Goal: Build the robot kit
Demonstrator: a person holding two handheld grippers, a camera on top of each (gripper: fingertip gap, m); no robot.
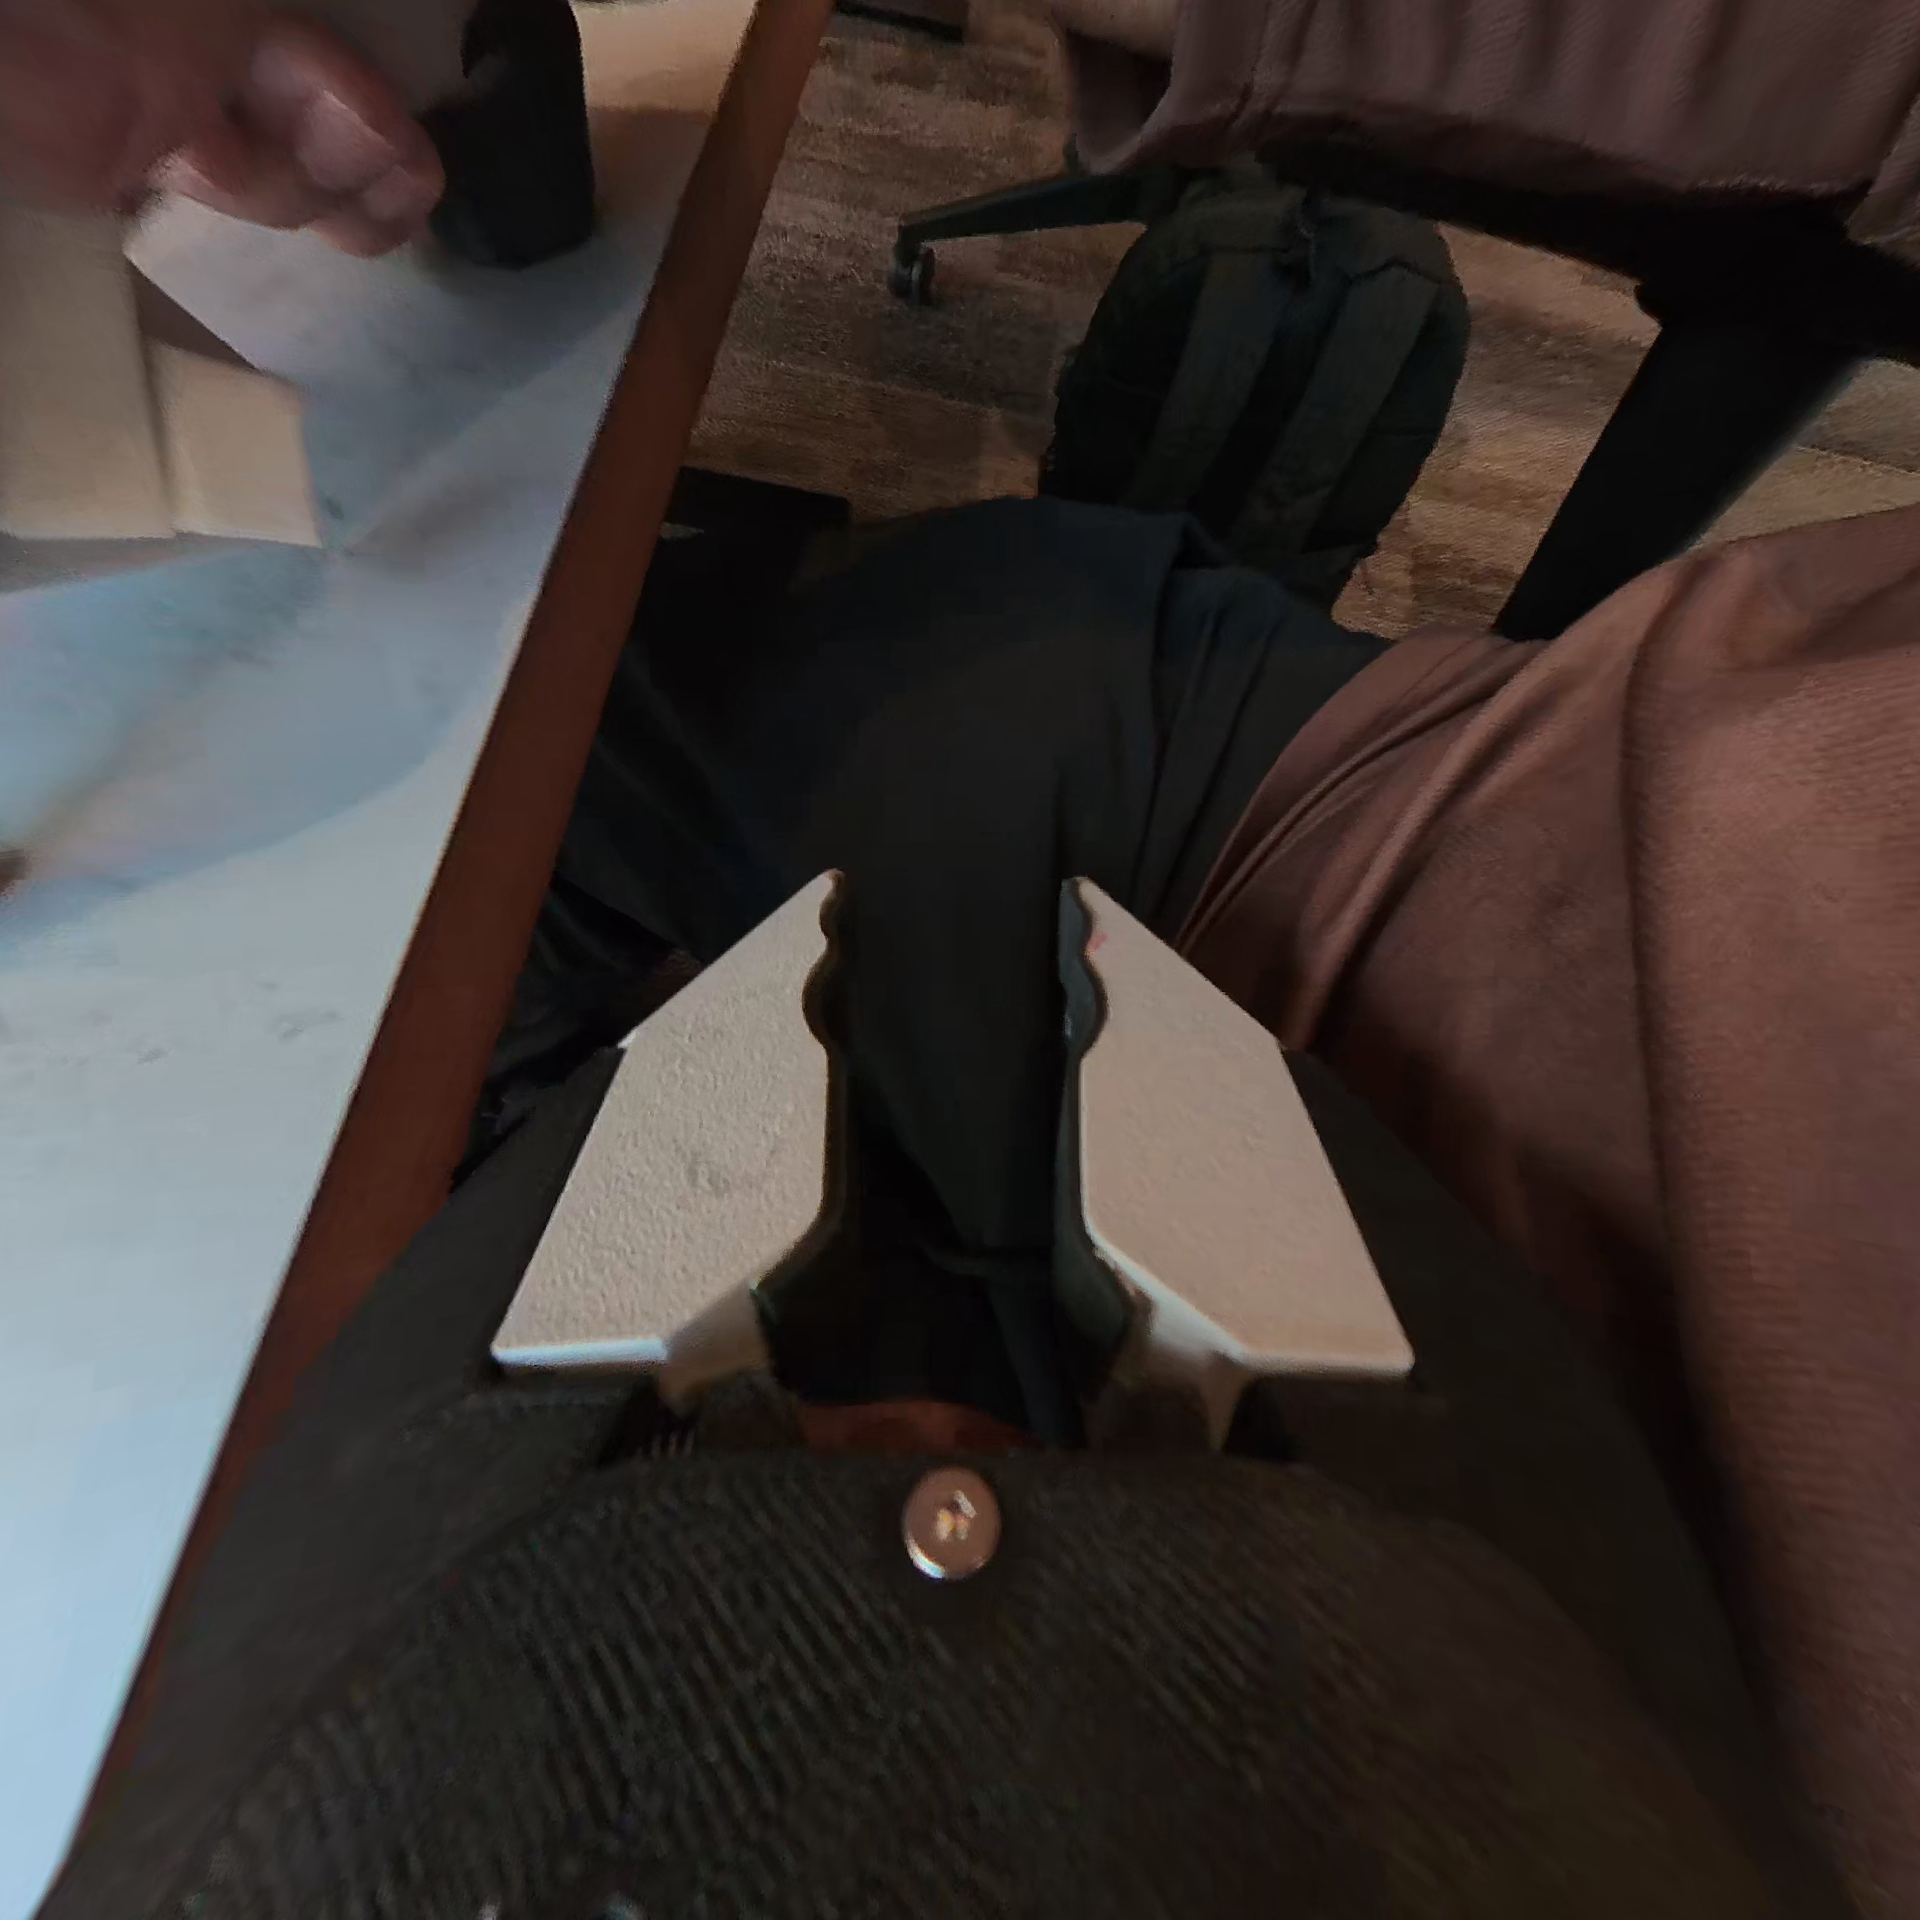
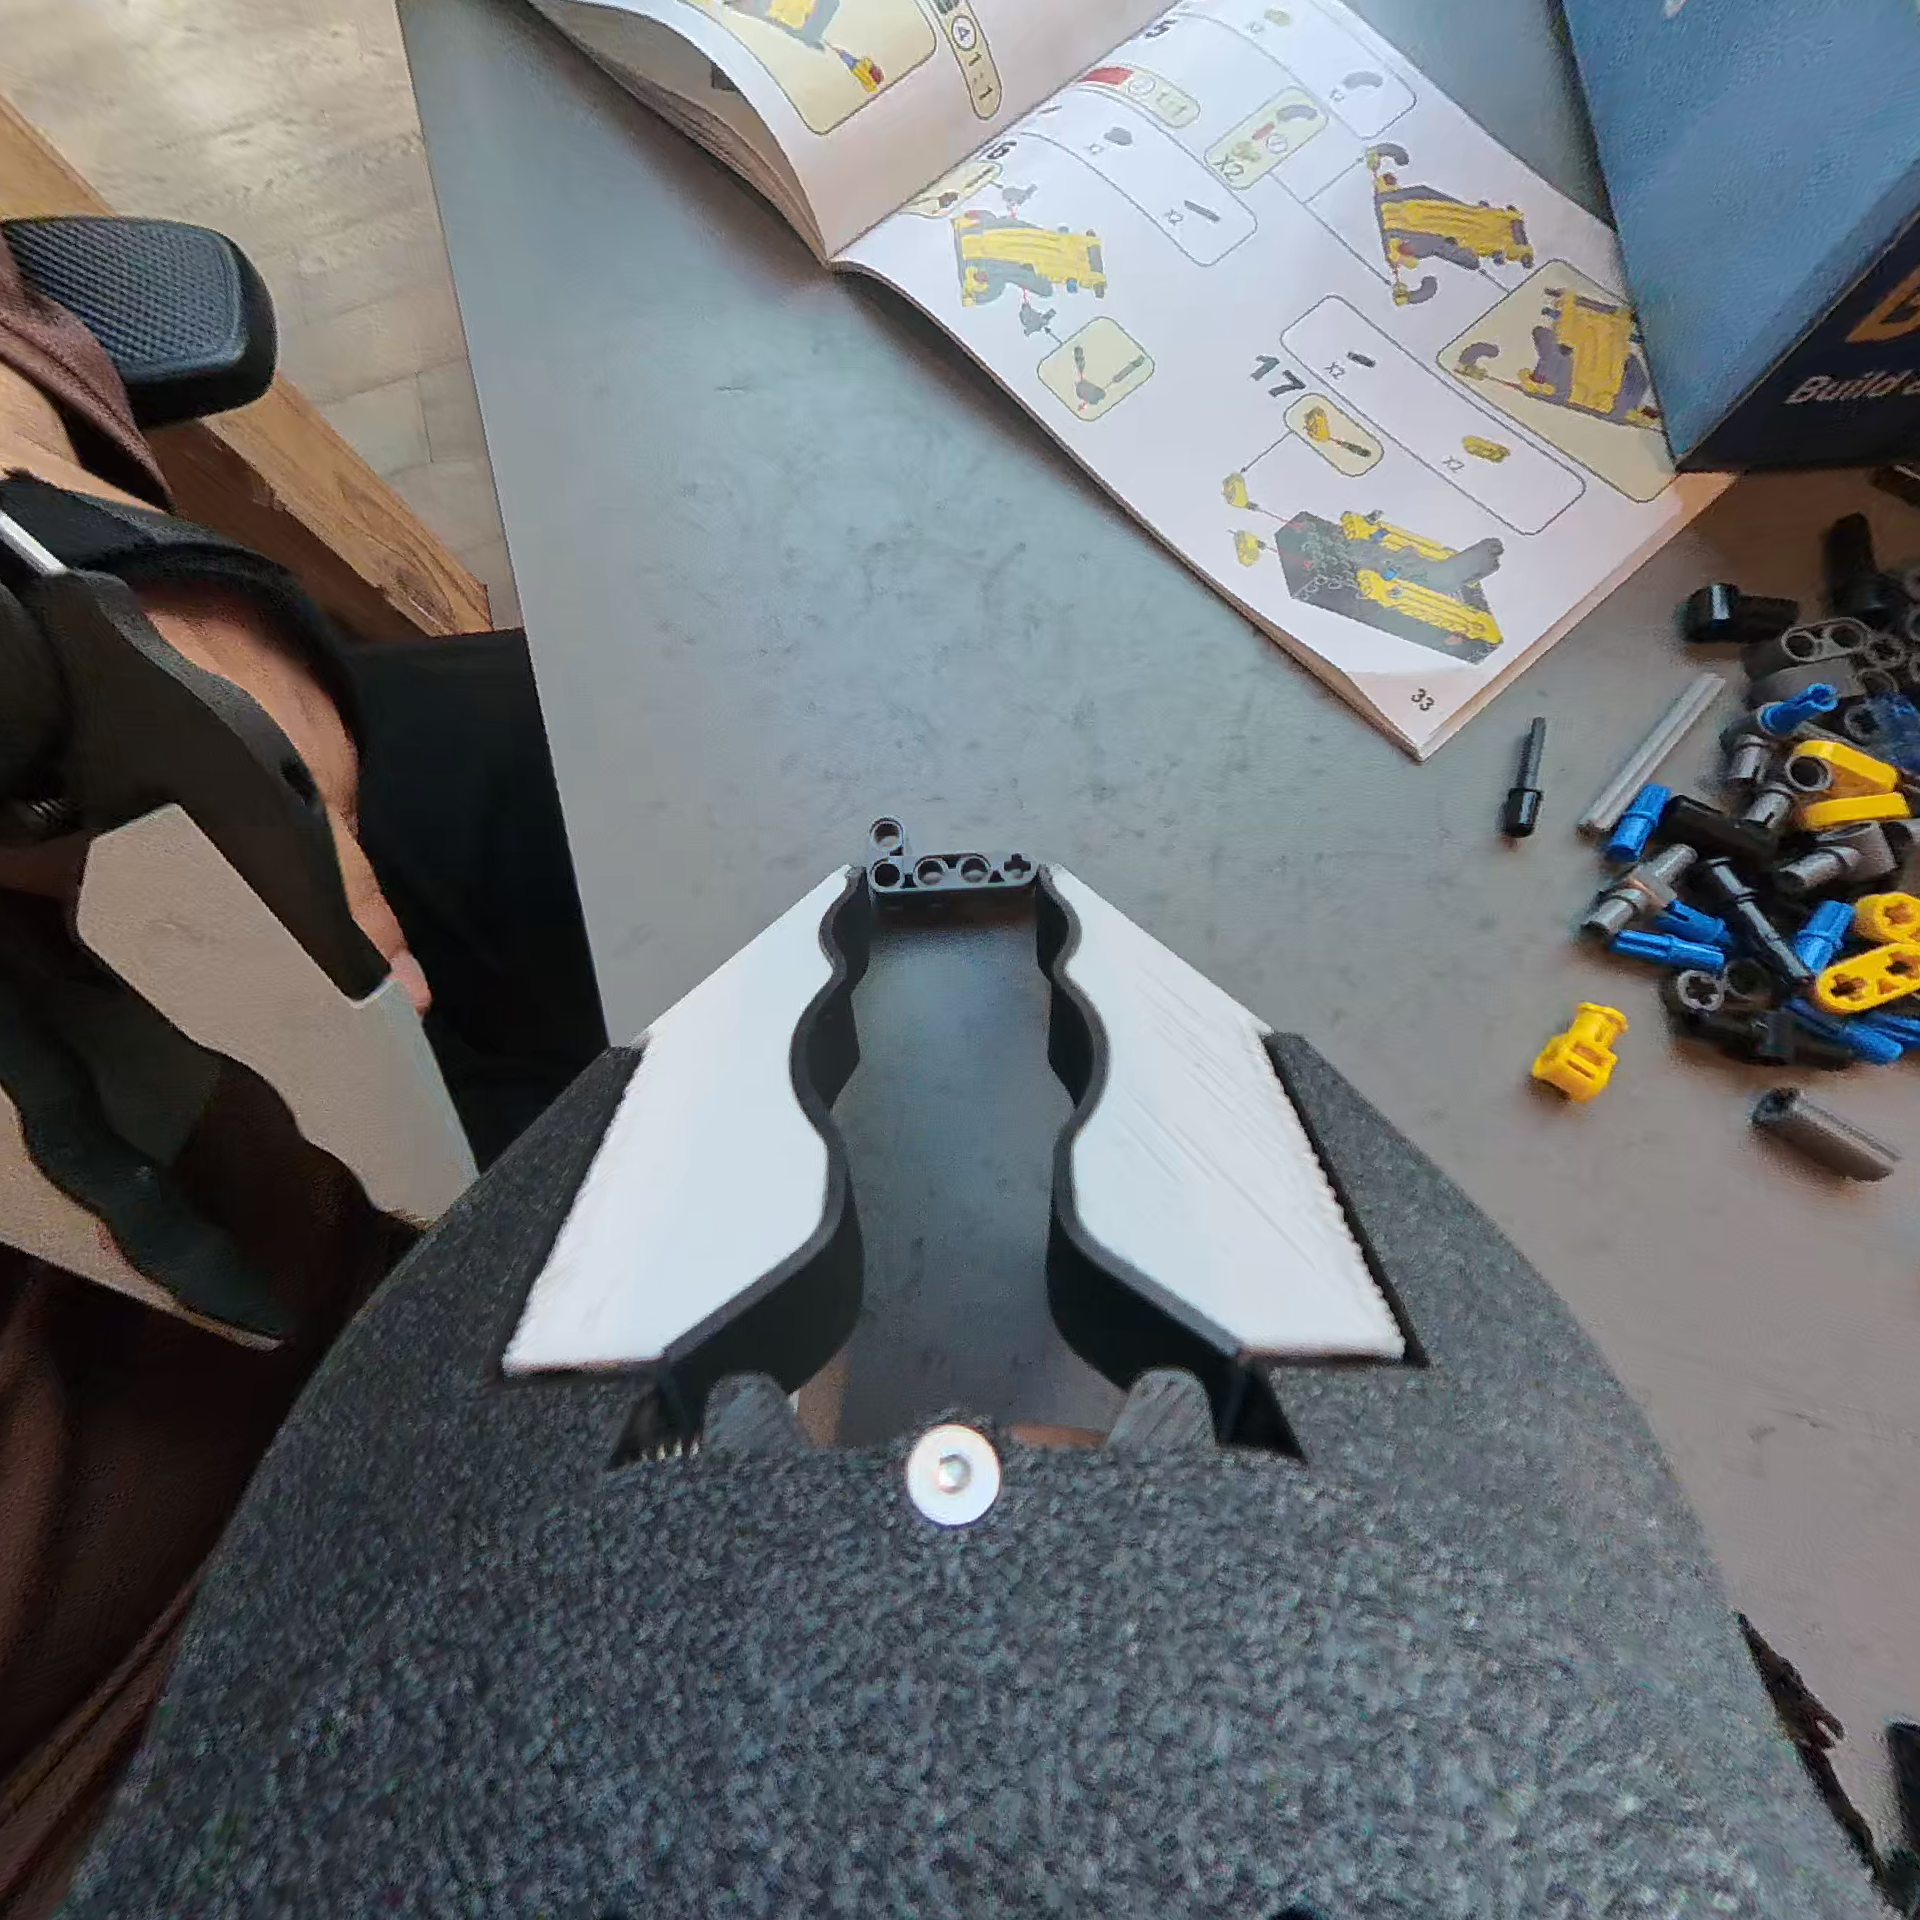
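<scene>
Right gripper pinches a black L-shaped beam at its fingertips, above the grey table.
Small, stiff and light by the look of it, the beam is held by its 2 ends, long axis crosswise, short leg pointing away. Beyond lie the booklet and loose parts. Left gripper gapes empty over dark trousers.

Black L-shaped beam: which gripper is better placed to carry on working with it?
Right, probably. The right gripper already holds the black L-shaped beam over the grey table, near the loose parts pile. The left gripper hangs empty below the table edge, over dark trousers.
</scene>
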